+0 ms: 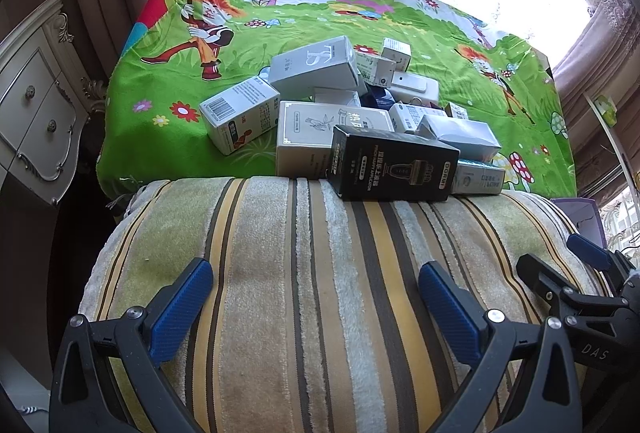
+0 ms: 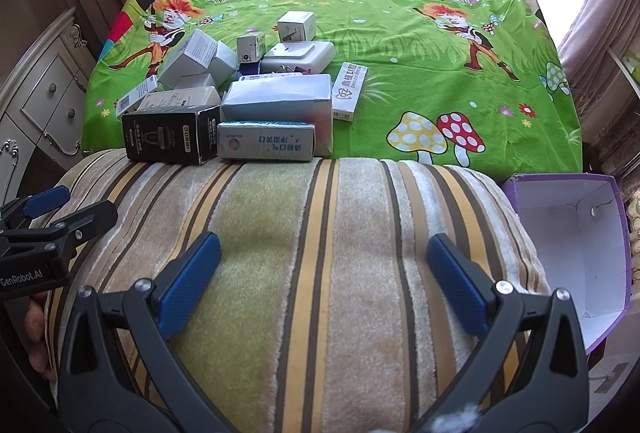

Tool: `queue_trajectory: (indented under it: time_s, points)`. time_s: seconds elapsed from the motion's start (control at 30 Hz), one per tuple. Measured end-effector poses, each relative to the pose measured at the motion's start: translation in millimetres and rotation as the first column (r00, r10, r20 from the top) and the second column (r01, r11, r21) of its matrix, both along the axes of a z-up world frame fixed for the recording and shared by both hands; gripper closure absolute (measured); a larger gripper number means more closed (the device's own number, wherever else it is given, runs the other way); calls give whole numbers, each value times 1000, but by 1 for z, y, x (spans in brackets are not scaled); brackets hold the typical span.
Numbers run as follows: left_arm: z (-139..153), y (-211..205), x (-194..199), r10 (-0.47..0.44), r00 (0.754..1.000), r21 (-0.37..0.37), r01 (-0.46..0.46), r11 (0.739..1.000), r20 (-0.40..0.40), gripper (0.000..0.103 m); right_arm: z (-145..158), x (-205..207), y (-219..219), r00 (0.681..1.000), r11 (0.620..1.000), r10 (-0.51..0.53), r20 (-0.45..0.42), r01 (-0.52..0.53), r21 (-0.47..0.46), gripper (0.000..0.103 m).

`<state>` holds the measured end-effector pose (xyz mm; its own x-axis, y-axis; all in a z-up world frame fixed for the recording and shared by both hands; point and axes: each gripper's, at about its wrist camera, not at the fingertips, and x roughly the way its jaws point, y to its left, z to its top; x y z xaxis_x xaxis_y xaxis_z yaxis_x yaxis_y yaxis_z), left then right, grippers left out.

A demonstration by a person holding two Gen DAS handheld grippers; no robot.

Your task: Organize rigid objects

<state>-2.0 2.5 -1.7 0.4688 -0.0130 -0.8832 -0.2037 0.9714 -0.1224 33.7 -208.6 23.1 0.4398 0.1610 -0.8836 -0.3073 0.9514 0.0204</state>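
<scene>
A pile of several small cartons lies on the green cartoon cloth [image 1: 168, 81]. A black DORMI box [image 1: 394, 169] lies at the pile's front, also in the right wrist view [image 2: 172, 137]. A white box with a barcode [image 1: 240, 115] and a grey TS box [image 1: 316, 67] lie behind it. A blue-and-white box [image 2: 266, 143] and a larger pale box [image 2: 280, 99] lie beside the black one. My left gripper [image 1: 316, 305] is open and empty above the striped towel [image 1: 320, 273]. My right gripper [image 2: 322, 273] is open and empty above the same towel [image 2: 280, 253].
An open, empty purple-edged box [image 2: 576, 241] stands to the right of the towel. A cream dresser [image 1: 36, 101] stands at the left. Curtains and a bright window lie behind the table. A slim white carton [image 2: 350, 91] lies apart from the pile.
</scene>
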Motion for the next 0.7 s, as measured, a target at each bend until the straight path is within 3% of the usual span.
queue_trajectory:
  time_s: [0.4,0.57,0.7]
  points:
    - [2,0,-1,4,1000,-23,-4,1000,17,0,-2,2,1,1000,1000,1,-6,-1,-7,0]
    - [4,-5,1,-5,1000,6,5,1000,10,0,-3,13,2,998,1000,9,-69,-10,-14,0]
    - [6,-4,0,-15,1000,-16,15,1000,28,0,-3,19,0,996,1000,0,-93,1,10,0]
